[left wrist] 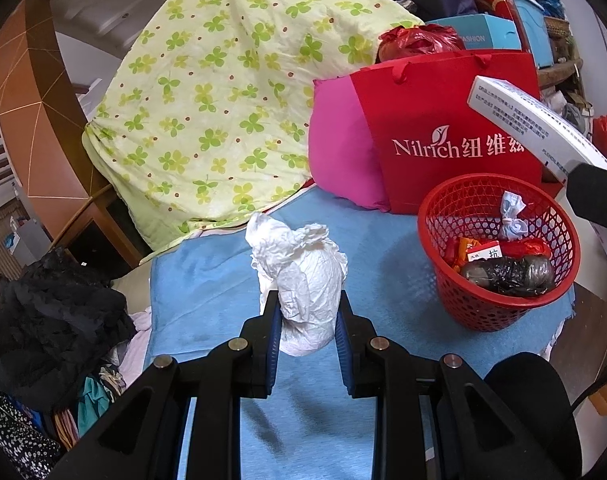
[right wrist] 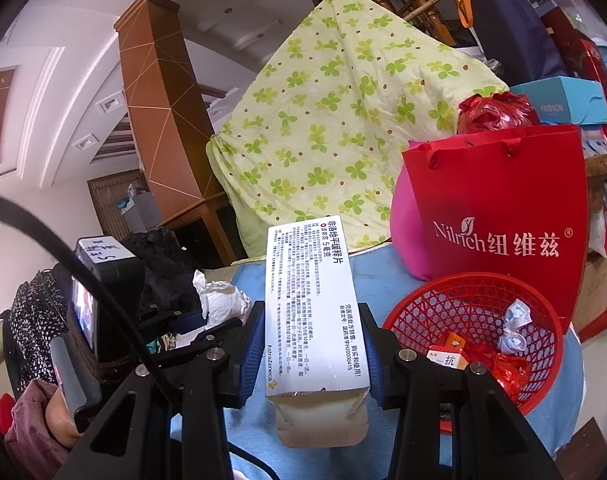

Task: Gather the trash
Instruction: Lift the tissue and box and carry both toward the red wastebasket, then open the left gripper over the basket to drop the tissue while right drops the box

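Note:
My left gripper (left wrist: 308, 312) is shut on a crumpled white tissue wad (left wrist: 303, 276), held above the blue cloth (left wrist: 207, 280), left of the red mesh basket (left wrist: 499, 308). The basket holds several pieces of trash: a black wrapped lump (left wrist: 511, 276), a small box and wrappers. My right gripper (right wrist: 309, 320) is shut on a white medicine box (right wrist: 309, 300), held left of the basket (right wrist: 435, 312). In the left wrist view the box (left wrist: 531, 124) hangs above the basket's right side. The tissue wad (right wrist: 223, 300) and left gripper show at left in the right wrist view.
A red Nilrich paper bag (left wrist: 443, 132) and a pink cushion (left wrist: 339, 148) stand right behind the basket. A green clover-print quilt (left wrist: 223, 100) is piled behind the cloth. Dark clothes (left wrist: 51, 324) lie at left. Boxes are stacked at back right.

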Available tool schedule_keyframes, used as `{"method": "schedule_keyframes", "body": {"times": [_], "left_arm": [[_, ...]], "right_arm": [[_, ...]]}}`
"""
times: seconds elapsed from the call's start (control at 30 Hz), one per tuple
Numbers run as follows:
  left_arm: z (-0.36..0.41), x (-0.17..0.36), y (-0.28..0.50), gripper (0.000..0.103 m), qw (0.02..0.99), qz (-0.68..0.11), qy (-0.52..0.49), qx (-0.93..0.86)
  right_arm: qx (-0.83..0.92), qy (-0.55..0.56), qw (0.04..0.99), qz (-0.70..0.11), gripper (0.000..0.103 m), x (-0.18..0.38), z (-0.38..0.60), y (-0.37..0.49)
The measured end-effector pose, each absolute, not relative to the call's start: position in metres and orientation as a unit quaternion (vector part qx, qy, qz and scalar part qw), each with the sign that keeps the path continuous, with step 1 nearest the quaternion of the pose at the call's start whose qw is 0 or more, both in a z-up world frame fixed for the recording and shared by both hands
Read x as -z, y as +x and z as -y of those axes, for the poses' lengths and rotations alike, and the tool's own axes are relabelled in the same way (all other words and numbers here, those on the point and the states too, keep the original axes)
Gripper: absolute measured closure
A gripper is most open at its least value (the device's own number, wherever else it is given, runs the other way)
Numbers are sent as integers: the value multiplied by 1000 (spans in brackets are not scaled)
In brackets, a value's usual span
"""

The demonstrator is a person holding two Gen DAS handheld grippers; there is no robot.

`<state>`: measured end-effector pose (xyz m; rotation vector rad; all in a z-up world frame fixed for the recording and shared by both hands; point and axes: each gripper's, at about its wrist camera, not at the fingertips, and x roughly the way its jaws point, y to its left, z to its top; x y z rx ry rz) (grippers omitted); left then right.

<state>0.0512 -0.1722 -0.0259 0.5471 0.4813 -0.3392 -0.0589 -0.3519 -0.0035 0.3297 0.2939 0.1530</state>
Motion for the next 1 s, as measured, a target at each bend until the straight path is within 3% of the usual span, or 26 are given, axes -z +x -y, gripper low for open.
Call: {"method": "schedule_keyframes", "body": {"times": [1.0], "left_arm": [[264,60,50,75,881,-237,341,228]], "right_arm": [[-11,245,956,-159,57,51,441,-63]]}}
